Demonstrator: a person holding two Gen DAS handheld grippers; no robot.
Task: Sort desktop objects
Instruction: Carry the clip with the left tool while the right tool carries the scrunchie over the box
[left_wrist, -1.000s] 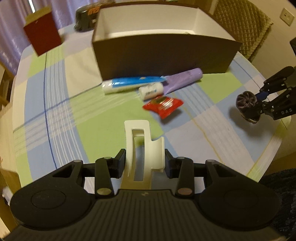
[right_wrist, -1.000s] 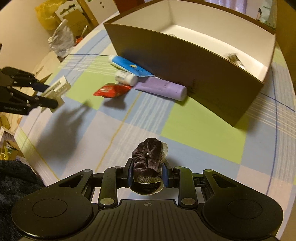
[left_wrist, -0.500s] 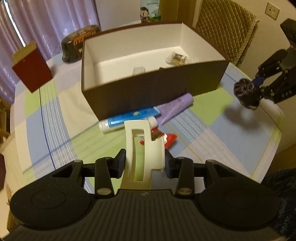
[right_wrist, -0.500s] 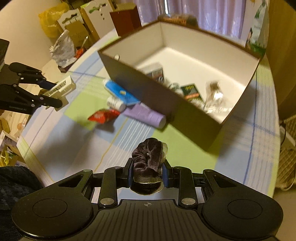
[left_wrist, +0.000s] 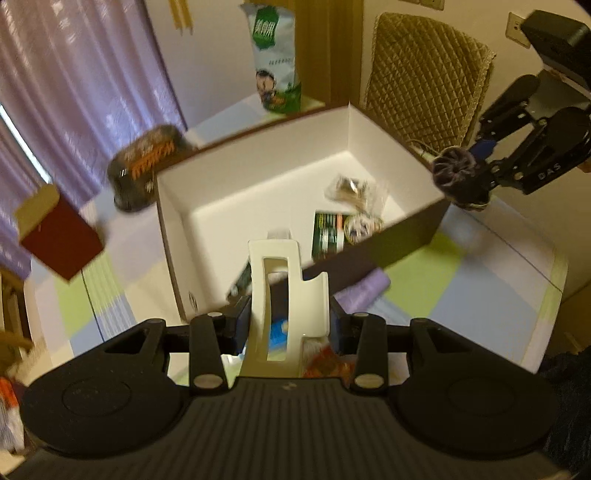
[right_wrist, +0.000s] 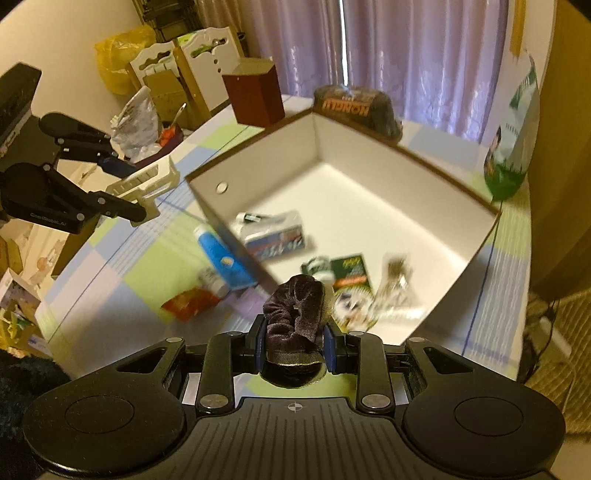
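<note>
- Checked tablecloth (right_wrist: 110, 266) in green, blue and white on a table in a cluttered room; box is the landmark.
- Left gripper (left_wrist: 290, 321) pinching a cream hair clip (left_wrist: 284, 291), held in the air just short of the box's near wall, clip tip over the rim.
- Right gripper (right_wrist: 295, 343) squeezed onto a dark scrunchie (right_wrist: 295, 314), held aloft at the box's near right edge; left view shows it level with the right rim.
- On the cloth against the box's outer near wall: red packet (right_wrist: 190, 302), small white bottle (right_wrist: 212, 278), blue tube (right_wrist: 221, 258), purple tube (left_wrist: 364, 291).
- Box (right_wrist: 369, 206), brown outside and white inside, open top. On its floor: blue-white packet (right_wrist: 277, 240), green packet (right_wrist: 349, 275), clear wrapper (right_wrist: 397, 286), all blurred.
- Beyond the box: red carton (right_wrist: 255, 96), dark snack pack (right_wrist: 354, 107), green-white bag (right_wrist: 511, 155), purple curtains (right_wrist: 406, 55).
- Step, as I judge it: both tools carrying their items toward the box for a drop; some things are already in the box, four are outside it.
- Next likely needs each tool moved clear over the rim and above bare floor, then spread so clip and scrunchie fall inside, not on the wall edge.
</note>
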